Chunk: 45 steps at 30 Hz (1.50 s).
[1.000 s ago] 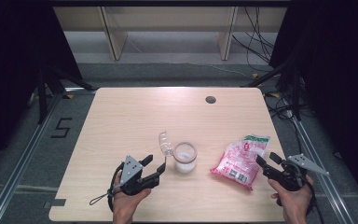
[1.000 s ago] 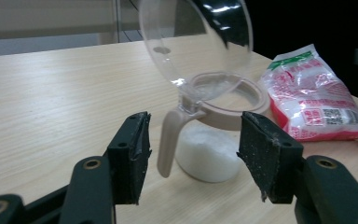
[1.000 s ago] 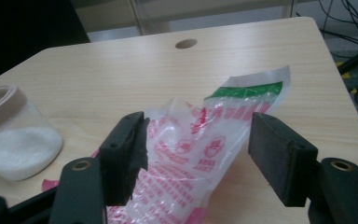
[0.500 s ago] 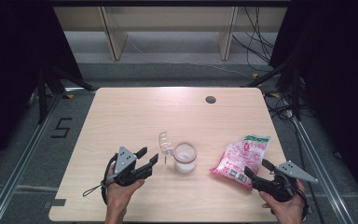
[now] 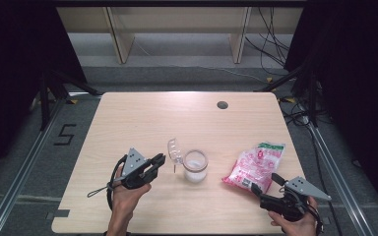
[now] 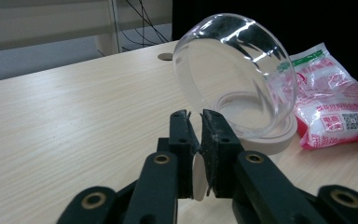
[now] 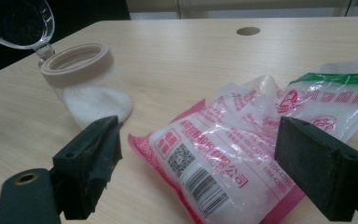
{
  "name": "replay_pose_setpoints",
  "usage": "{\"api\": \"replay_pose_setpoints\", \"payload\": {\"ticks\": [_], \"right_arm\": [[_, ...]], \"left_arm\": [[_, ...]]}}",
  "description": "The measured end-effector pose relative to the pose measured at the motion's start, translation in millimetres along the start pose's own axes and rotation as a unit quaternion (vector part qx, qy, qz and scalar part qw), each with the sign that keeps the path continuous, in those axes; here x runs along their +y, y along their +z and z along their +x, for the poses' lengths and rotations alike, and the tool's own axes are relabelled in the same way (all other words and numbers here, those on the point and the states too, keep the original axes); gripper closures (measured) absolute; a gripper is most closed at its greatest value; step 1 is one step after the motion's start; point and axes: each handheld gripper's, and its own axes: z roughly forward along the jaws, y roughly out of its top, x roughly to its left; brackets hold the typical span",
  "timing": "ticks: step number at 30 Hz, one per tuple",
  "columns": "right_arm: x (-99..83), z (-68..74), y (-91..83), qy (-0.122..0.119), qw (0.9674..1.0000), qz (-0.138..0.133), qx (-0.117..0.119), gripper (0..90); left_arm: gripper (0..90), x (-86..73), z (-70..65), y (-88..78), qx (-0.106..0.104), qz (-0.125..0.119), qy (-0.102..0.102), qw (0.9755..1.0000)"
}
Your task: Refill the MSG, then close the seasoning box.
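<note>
left claw [image 6: 196, 122]: just closed, clamped on lid tab [image 6: 198, 177] | right claw [image 7: 198, 149]: just opened, wide apart before bag [image 7: 242, 144]

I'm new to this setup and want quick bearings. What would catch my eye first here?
Mid-table stands a jar part full of white grains, its clear domed lid swung open. Right of it lies a pink and white printed bag, before the right gripper's open jaws. The left gripper pinches a small white tab by the lid.
</note>
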Motion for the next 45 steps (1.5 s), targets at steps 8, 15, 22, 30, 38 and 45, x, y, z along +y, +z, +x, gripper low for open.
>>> {"api": "replay_pose_setpoints", "payload": {"ticks": [8,15,22,30,38,45], "right_arm": [[-3.8,3.9,-1.9,0.015,0.9997,0.016,-0.01,15.5],[-7.8,6.6,-2.3,0.003,0.9996,0.019,-0.022,15.5],[-11.0,14.8,-4.3,0.02,0.9991,0.033,-0.018,15.5],[-13.8,13.0,-3.2,-0.001,0.9996,0.021,-0.017,15.5],[-14.8,14.5,-4.3,0.011,0.9994,0.031,-0.014,15.6],[-15.9,14.7,-0.9,-0.004,0.9992,0.039,0.0,15.6]], "left_arm": [[84.6,3.9,1.1,4.5,-0.009,0.004,0.013,0.9999],[85.1,6.6,0.1,6.2,-0.012,0.003,0.017,0.9998],[86.8,6.8,-0.1,7.8,-0.016,0.0,0.01,0.9998],[89.1,6.8,-1.3,8.6,-0.017,0.001,0.015,0.9997],[89.0,8.6,-2.0,10.5,-0.018,-0.005,0.018,0.9997],[88.7,10.2,-4.2,10.1,-0.021,-0.007,0.024,0.9994]]}}
